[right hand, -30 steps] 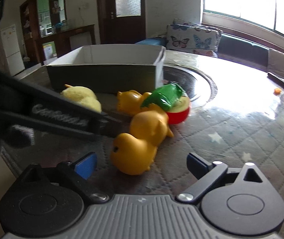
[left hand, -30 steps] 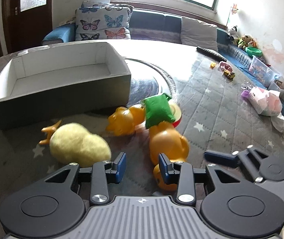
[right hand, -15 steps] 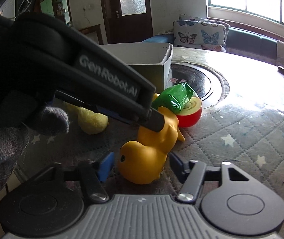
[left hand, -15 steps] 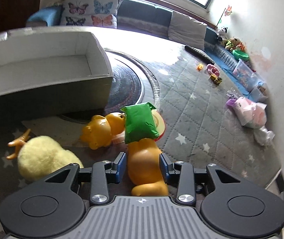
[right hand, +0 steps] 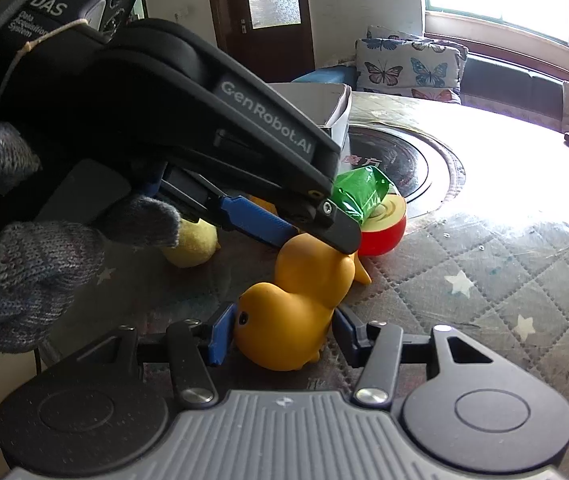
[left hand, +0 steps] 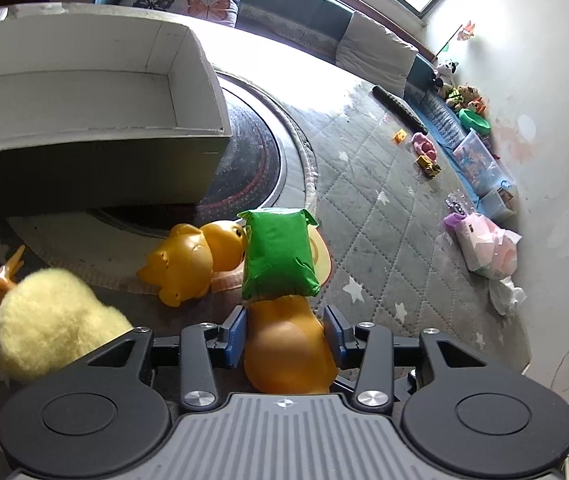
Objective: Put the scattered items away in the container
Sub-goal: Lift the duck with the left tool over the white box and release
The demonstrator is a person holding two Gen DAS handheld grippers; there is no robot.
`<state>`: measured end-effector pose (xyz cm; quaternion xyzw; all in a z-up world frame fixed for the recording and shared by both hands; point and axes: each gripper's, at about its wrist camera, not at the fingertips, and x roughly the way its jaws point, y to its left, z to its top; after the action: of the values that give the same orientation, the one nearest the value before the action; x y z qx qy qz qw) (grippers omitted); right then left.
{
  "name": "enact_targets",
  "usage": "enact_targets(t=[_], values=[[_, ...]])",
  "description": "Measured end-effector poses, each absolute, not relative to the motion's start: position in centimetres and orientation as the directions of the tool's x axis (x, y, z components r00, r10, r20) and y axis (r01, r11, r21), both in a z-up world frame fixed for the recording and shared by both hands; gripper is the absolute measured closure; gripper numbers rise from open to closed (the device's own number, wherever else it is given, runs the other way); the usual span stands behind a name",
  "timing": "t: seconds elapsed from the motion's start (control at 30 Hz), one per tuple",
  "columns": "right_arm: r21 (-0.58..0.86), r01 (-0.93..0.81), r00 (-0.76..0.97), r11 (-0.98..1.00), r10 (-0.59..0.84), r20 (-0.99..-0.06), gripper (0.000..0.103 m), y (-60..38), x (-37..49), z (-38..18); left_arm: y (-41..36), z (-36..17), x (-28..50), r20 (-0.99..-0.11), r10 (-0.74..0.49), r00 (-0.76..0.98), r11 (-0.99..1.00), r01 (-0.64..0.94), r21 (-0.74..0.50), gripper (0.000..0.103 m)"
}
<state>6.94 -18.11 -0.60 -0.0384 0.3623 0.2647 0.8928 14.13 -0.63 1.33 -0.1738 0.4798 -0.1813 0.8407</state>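
Note:
An orange rubber duck [left hand: 286, 344] lies on the quilted mat. My left gripper [left hand: 286, 334] has its jaws on both sides of the duck's body, pads touching it. My right gripper [right hand: 280, 334] brackets the same duck's head [right hand: 280, 332], pads at its sides. A green pouch [left hand: 280, 256] rests on a red-and-yellow apple toy [right hand: 386, 226] just beyond. A second orange duck [left hand: 192, 264] and a fuzzy yellow chick [left hand: 52, 320] lie to the left. The empty grey box [left hand: 96, 120] stands at the far left.
The left gripper's body and a gloved hand [right hand: 24, 256] fill the right wrist view's left side. A round dark turntable [left hand: 260, 160] lies beside the box. Small toys [left hand: 426, 160], bags [left hand: 484, 244] and a sofa [left hand: 324, 36] sit beyond the table's right edge.
My left gripper moved forward until the duck's body sits between its jaws. My right gripper closed in around the duck's head.

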Motion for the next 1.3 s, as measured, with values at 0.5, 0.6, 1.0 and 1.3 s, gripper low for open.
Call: enact_targets(t=[0.5,0.6,1.0,1.3], values=[[0.031,-0.614,0.633,0.789,0.516,-0.577,0.05,-15.0,9.2,4.2,3.7,7.7,13.1,-0.617,-0.454,0.643,0.866,0.154,-0.476,0.06],[-0.003,-0.639,0.642,0.77,0.53,-0.554,0.05,-13.5,11.2,5.0,4.6,8.9,14.7,-0.596,-0.417,0.686,0.879,0.139,-0.455,0.061],[-0.01,-0.685,0.598,0.728,0.556,-0.577,0.05,-7.8,22.3,5.5,8.5,8.3,24.5,-0.595,-0.345,0.726,0.885,0.041,-0.463,0.061],[0.015,-0.7,0.527,0.714,0.531,-0.664,0.05,-5.4,26.6,2.9,10.7,4.5,28.3,-0.644,-0.345,0.683,0.867,-0.031,-0.497,0.061]])
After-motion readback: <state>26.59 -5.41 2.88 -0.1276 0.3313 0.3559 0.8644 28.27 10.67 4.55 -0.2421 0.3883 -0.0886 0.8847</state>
